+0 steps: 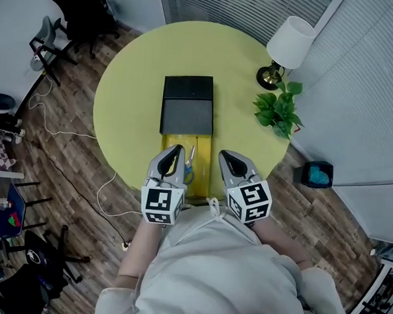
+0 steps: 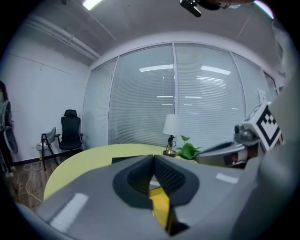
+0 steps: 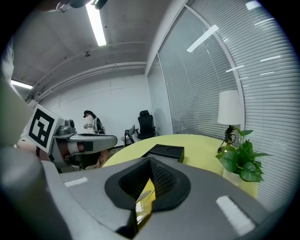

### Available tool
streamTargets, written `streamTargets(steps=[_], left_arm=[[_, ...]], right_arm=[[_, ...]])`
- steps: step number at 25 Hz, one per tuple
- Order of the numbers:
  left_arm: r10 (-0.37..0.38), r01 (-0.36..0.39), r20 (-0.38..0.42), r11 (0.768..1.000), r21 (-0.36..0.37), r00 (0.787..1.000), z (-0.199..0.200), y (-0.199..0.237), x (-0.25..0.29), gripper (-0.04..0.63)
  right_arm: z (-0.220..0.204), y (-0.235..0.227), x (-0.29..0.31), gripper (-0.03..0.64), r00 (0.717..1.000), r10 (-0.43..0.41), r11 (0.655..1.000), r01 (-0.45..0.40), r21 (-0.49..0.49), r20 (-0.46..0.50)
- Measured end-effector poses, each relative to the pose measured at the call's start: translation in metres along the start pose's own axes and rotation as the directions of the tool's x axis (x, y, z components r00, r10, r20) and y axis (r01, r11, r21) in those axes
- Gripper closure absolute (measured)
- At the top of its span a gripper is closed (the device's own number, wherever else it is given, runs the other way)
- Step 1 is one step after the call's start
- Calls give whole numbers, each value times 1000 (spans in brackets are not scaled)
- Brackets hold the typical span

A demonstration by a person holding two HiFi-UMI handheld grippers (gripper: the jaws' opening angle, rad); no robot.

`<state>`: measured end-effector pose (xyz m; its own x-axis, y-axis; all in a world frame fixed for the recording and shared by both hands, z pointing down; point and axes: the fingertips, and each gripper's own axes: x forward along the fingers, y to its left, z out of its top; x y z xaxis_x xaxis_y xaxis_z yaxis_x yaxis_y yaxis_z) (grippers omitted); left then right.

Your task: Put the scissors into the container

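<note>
Only from overhead: blue-handled metal scissors (image 1: 189, 164) inside yellow rectangular container (image 1: 204, 159); left tongs (image 1: 177, 147), right tongs (image 1: 224, 153) flanking it, both pressed together, empty.

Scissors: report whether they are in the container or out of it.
In. The head view shows the scissors lying inside the open yellow container, blue handles toward the person; neither gripper holds them.

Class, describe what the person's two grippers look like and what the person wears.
The left gripper and right gripper match: grey bodies tapering to fingers lined with black textured pads. Each carries a white cube with black square markers. The person wears a pale grey top with a white drawstring.
</note>
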<state>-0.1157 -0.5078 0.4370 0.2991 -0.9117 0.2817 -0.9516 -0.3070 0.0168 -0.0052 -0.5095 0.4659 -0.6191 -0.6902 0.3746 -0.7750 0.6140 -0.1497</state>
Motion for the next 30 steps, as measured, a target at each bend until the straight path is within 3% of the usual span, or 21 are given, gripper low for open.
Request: streamTargets(steps=[8, 23, 30], left_arm=[[-65, 65, -1, 998, 17, 998, -3, -15, -3, 588], [-134, 134, 7, 991, -16, 991, -10, -26, -10, 589], [-140, 140, -10, 990, -20, 990, -16, -29, -7, 589]], right_arm=[[-7, 10, -5, 620, 1000, 4, 1000, -4, -12, -10], [-19, 27, -8, 619, 999, 8, 998, -11, -58, -51], [-24, 19, -7, 618, 998, 5, 1000, -6, -15, -58]])
